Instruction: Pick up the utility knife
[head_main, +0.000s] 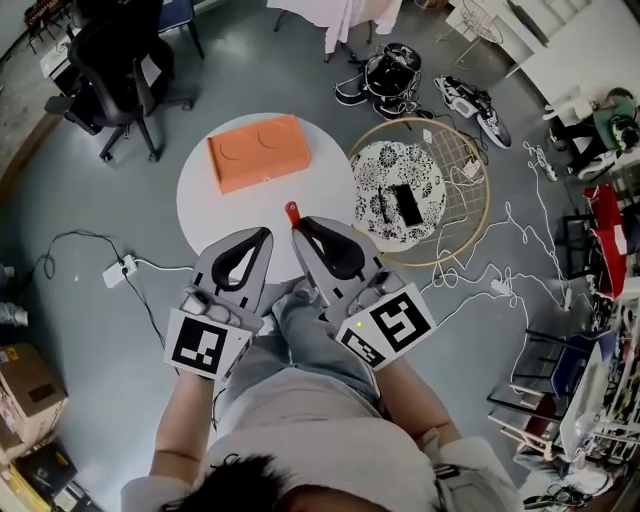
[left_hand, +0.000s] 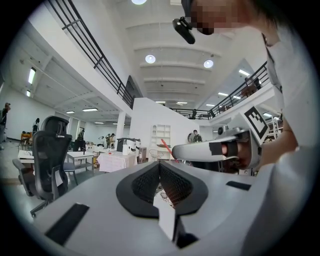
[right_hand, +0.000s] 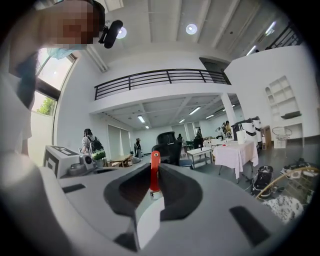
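Right gripper is clamped on the knife. Its jaws press the red handle from both sides, so the knife stands up between them with its rounded end poking past the tips. Holding it across the flat sides probably keeps it from twisting. In the head view the same red end shows just beyond the right gripper's tip, over the near part of the round white counter. Both gripper views look out level across the room rather than down at a surface, so the knife appears to be in the air, not lying on the counter. That reads as the pick-up being done or nearly so, with only a steady hold needed. Left gripper has its jaws together on nothing. It sits just beside the right one, pointing the same way, likely parked out of the way rather than helping. From its view the right gripper's side is seen close by, with the red knife slanting out of its front. An orange box lies on the far part of the counter, well apart from both grippers. The main risk now seems to be the slim handle slipping if the grip loosens.
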